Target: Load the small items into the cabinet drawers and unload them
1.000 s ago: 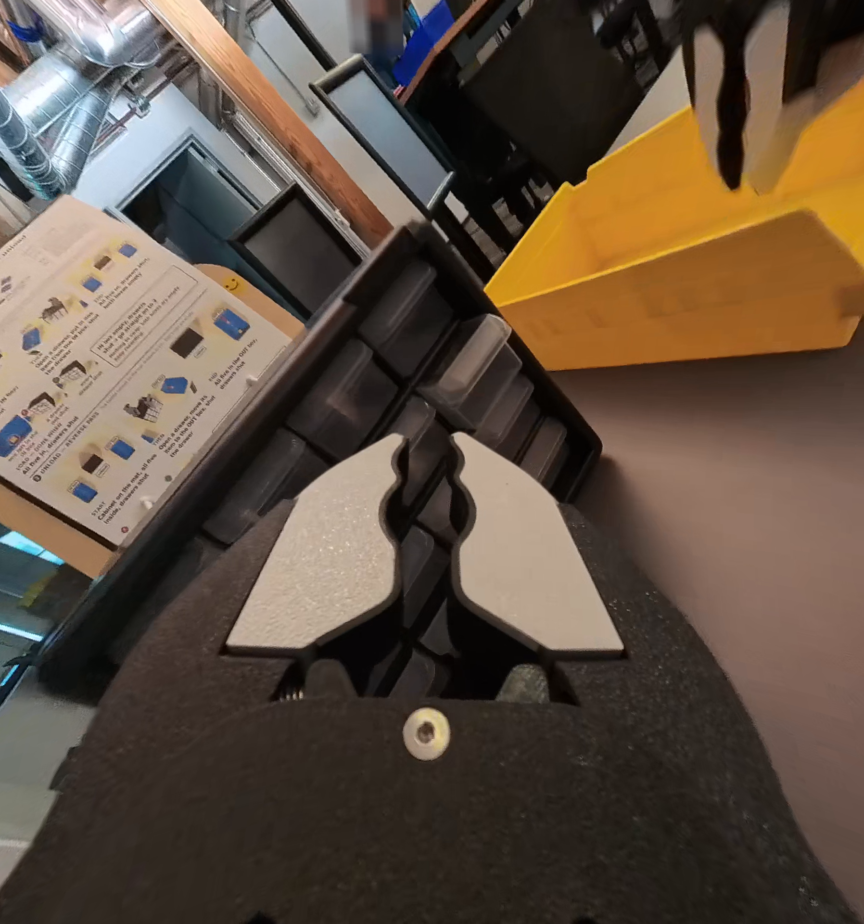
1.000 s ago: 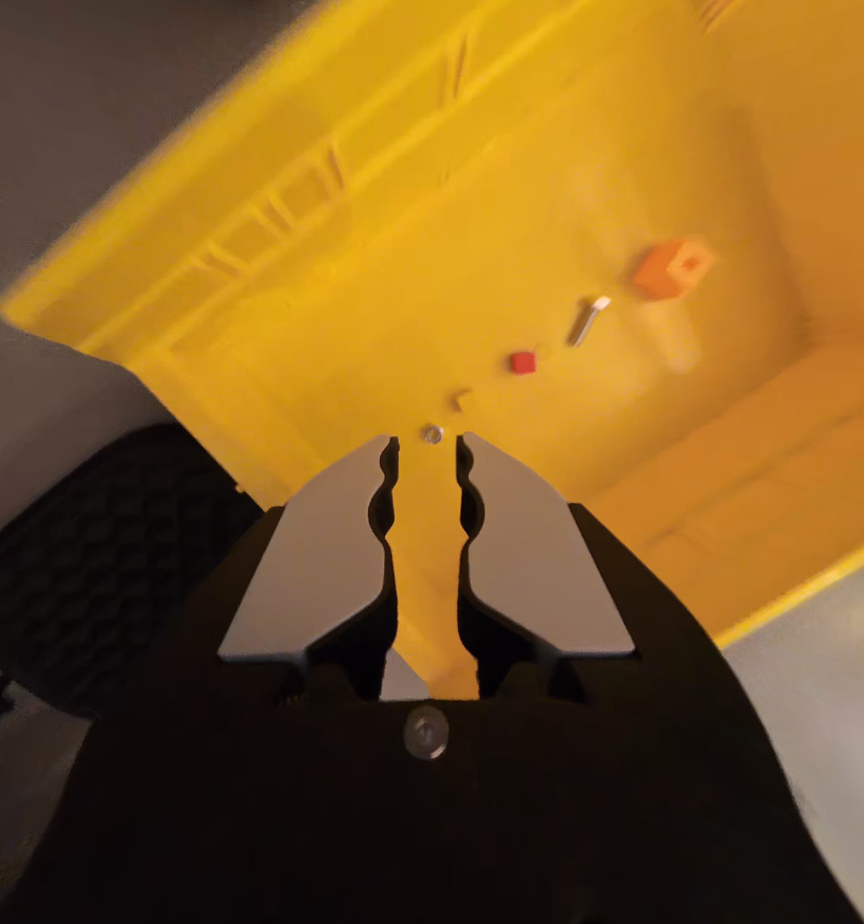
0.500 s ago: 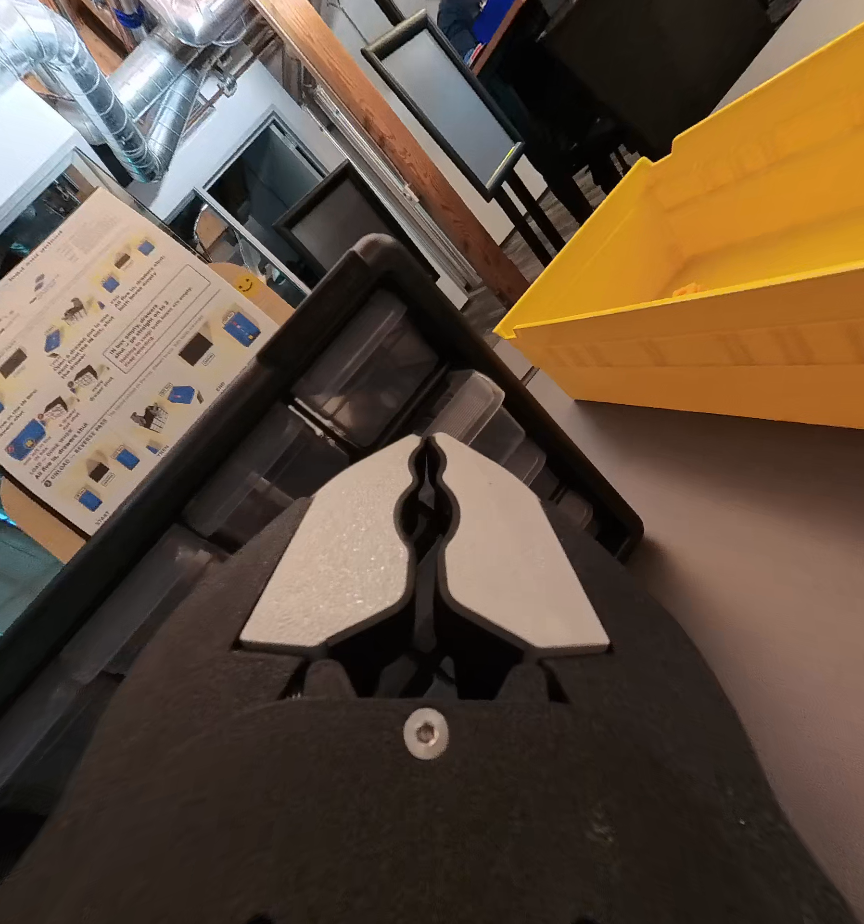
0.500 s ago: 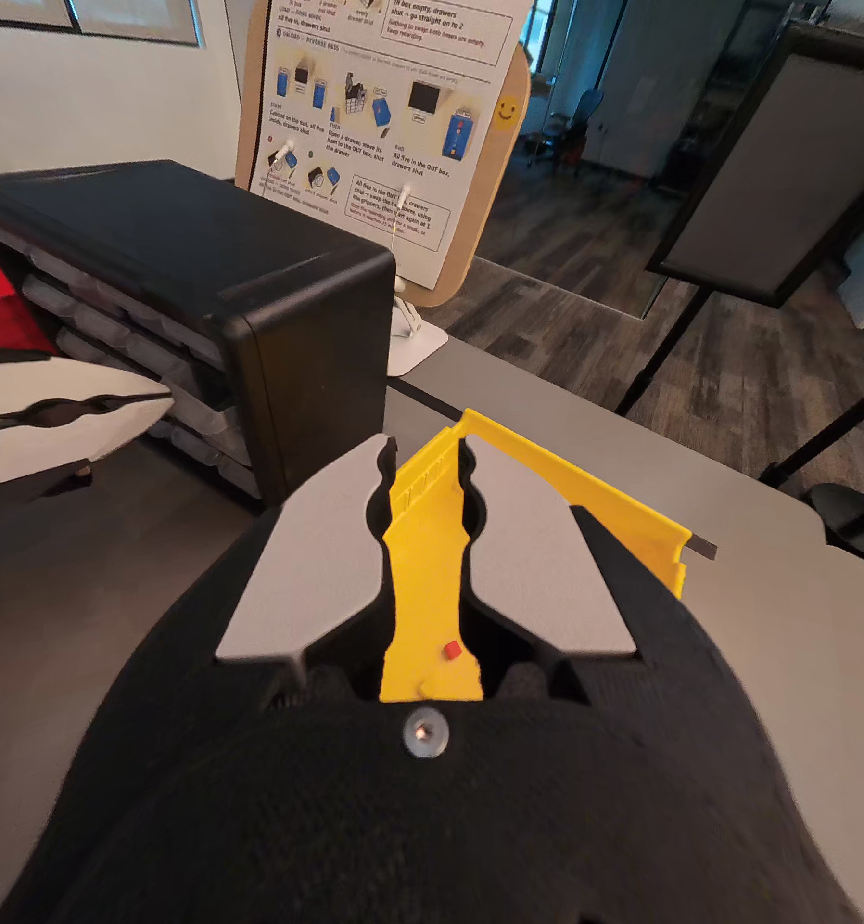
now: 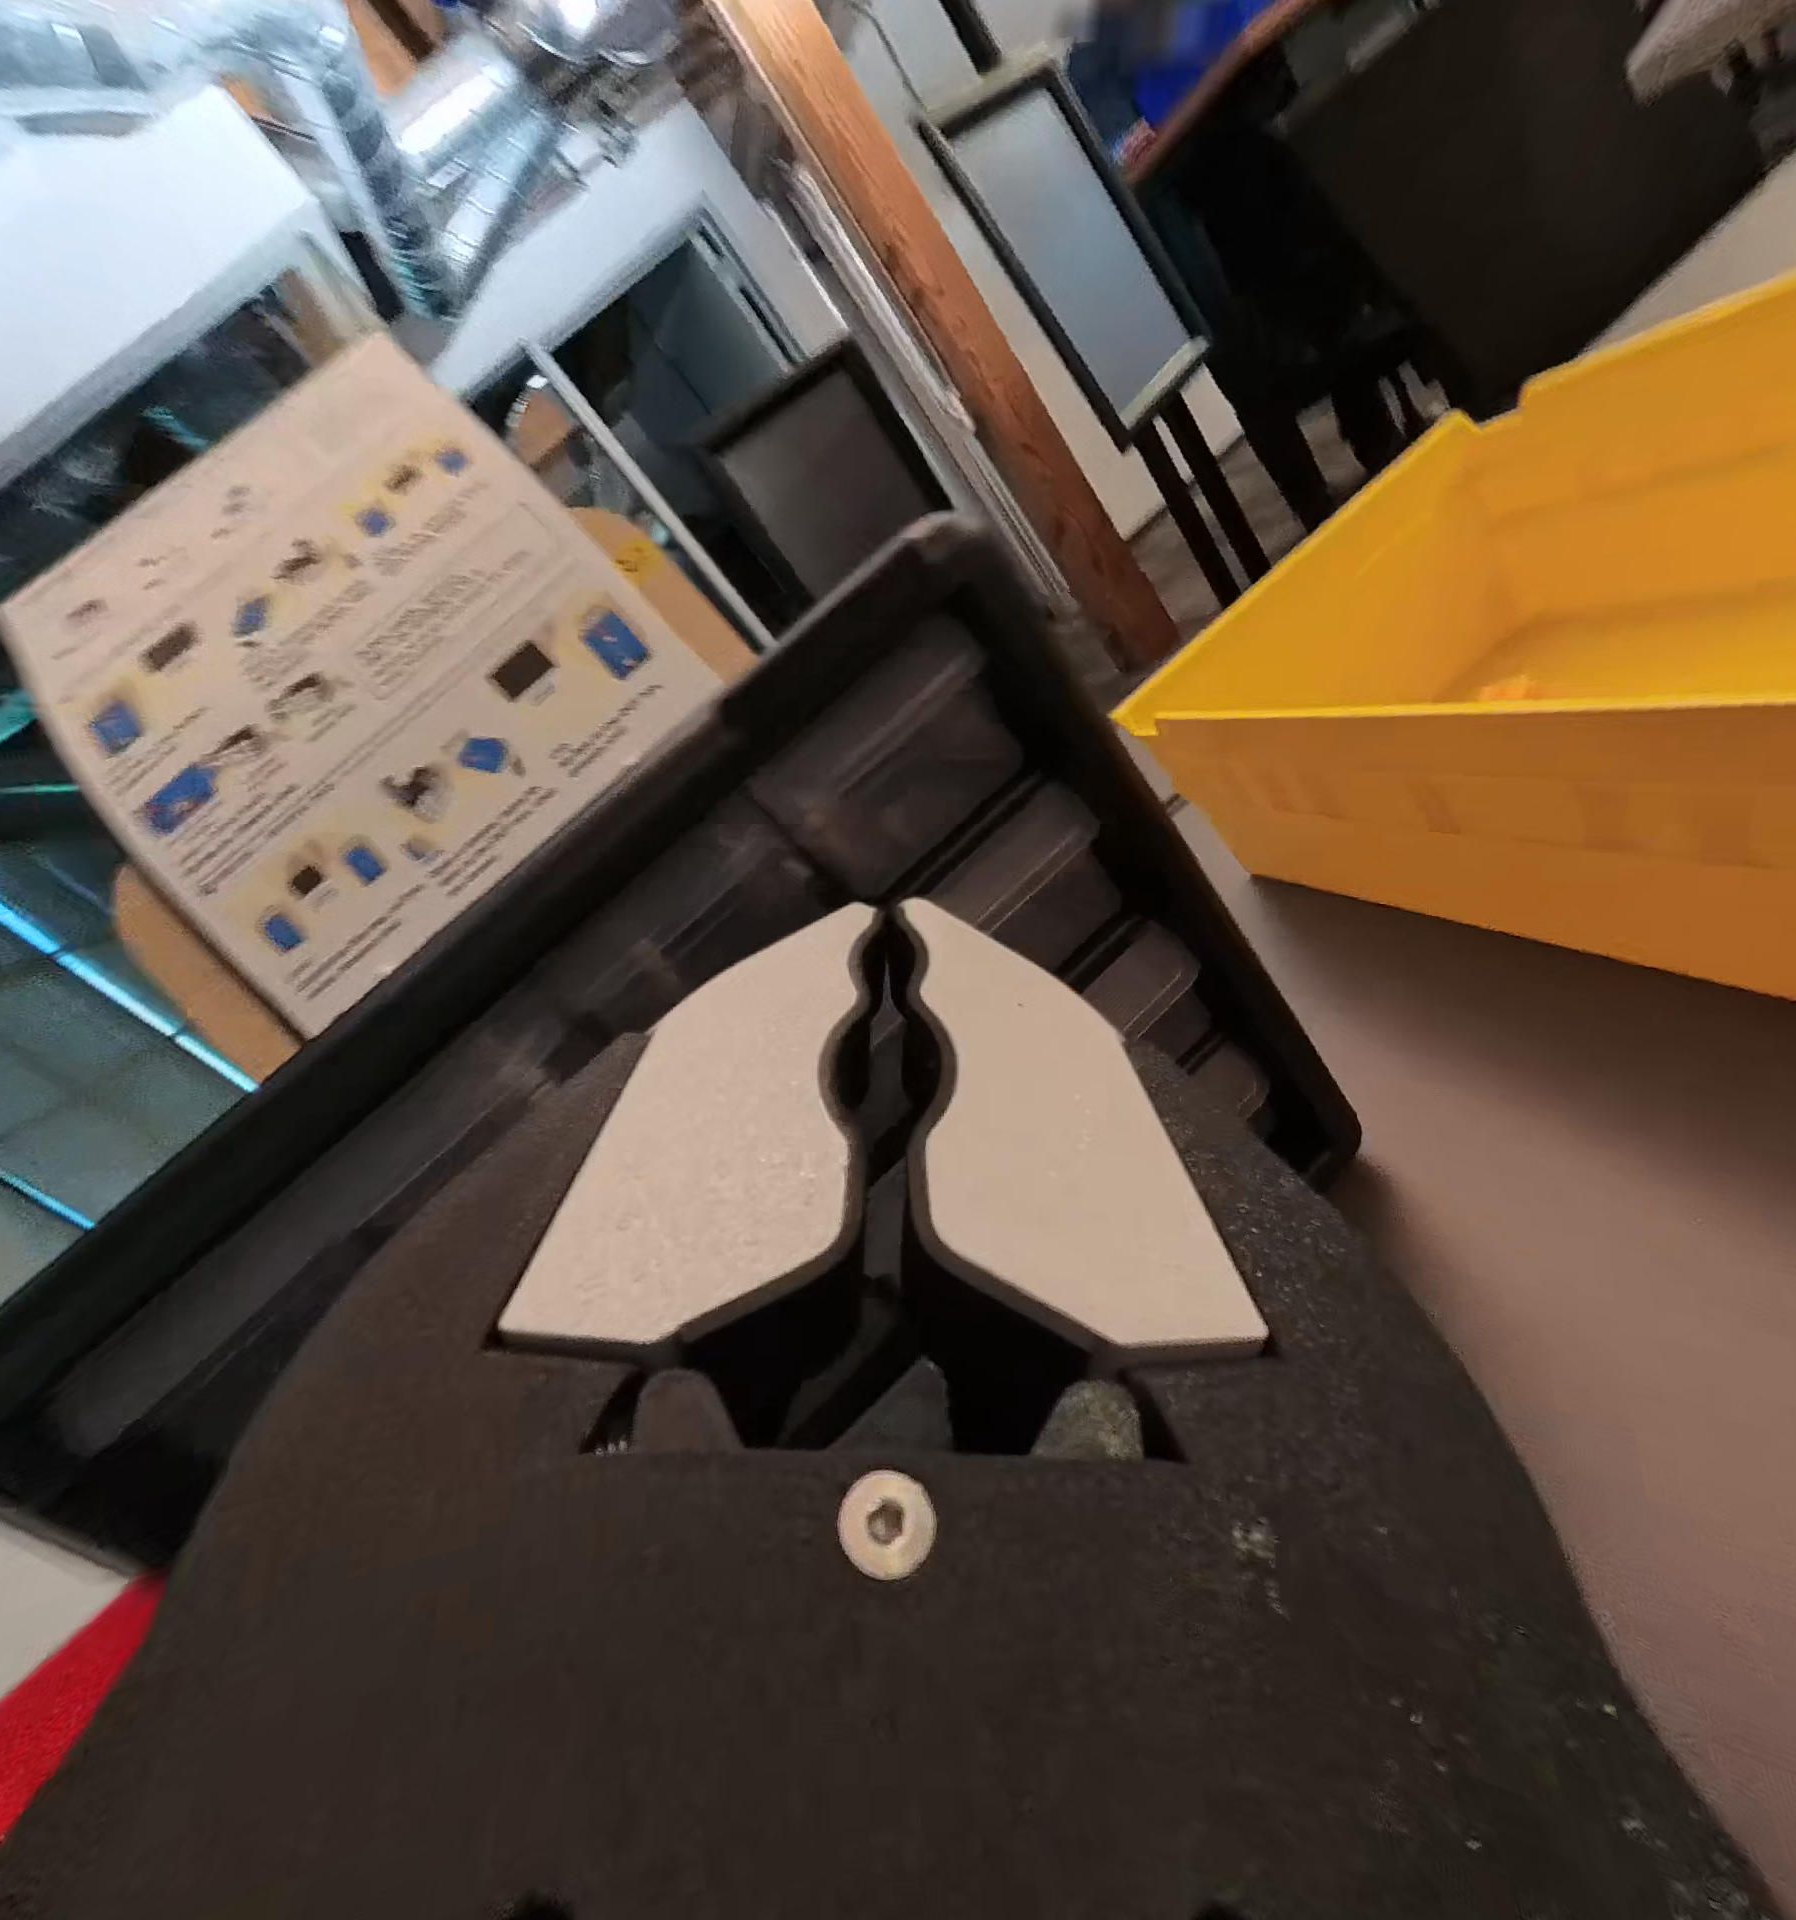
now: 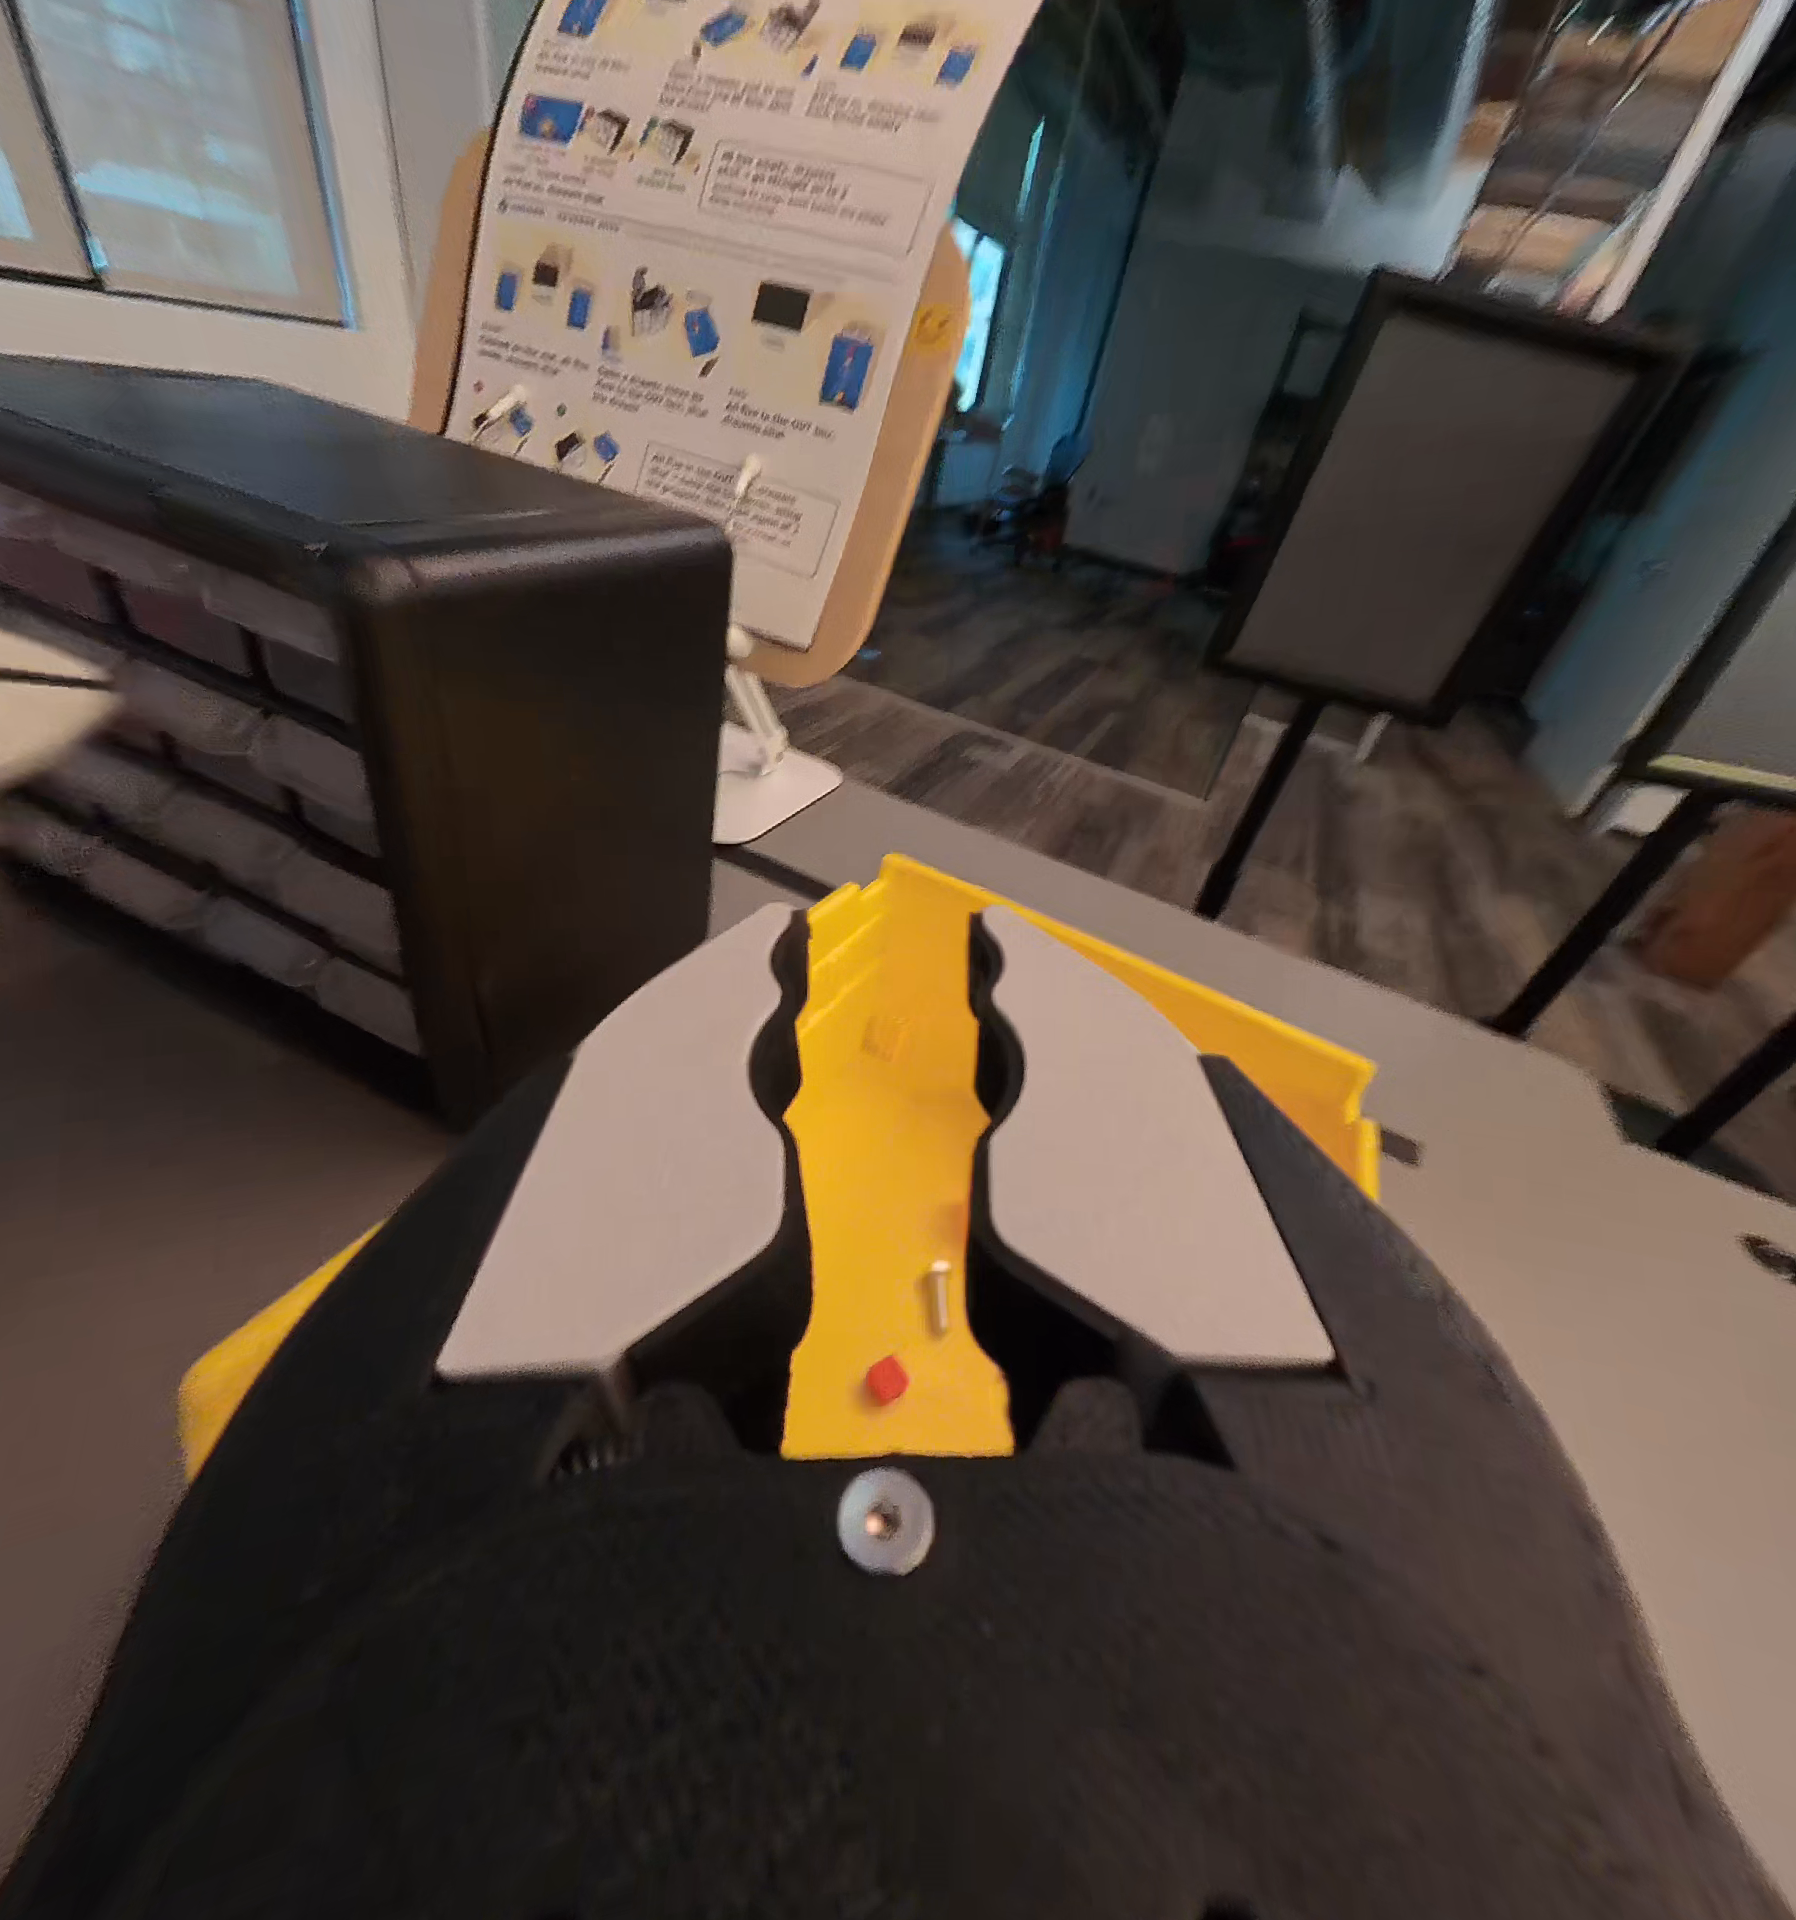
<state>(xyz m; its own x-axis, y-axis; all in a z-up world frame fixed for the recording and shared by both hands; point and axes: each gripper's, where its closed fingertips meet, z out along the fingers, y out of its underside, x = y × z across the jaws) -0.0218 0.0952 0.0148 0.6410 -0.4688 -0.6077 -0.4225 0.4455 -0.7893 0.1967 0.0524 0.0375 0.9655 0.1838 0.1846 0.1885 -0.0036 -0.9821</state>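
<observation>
The black cabinet (image 5: pixel 873 758) with several translucent drawers stands just ahead of my left gripper (image 5: pixel 889 920), which is shut with nothing visible between its fingers. The drawers in view look pushed in. The yellow bin (image 5: pixel 1496 831) lies to the right with a small orange item (image 5: pixel 1507 691) inside. My right gripper (image 6: pixel 889 925) is open and empty, held over the yellow bin (image 6: pixel 894 1143). Between its fingers I see a small red cube (image 6: pixel 886 1382) and a silver pin (image 6: pixel 938 1294) on the bin floor. The cabinet (image 6: pixel 541 779) stands to the bin's left.
An illustrated instruction sheet (image 5: pixel 354 707) on a stand is behind the cabinet; it also shows in the right wrist view (image 6: pixel 717 260). The grey table (image 5: pixel 1548 1351) runs on to the right. Something red (image 5: pixel 21 1714) is at the lower left. Display stands and chairs are beyond the table. The tips of one gripper are about 25 cm away from the tips of the other.
My left gripper has closed from open to shut and shifted in front of the cabinet. My right gripper has tilted up from looking down into the bin to looking across it.
</observation>
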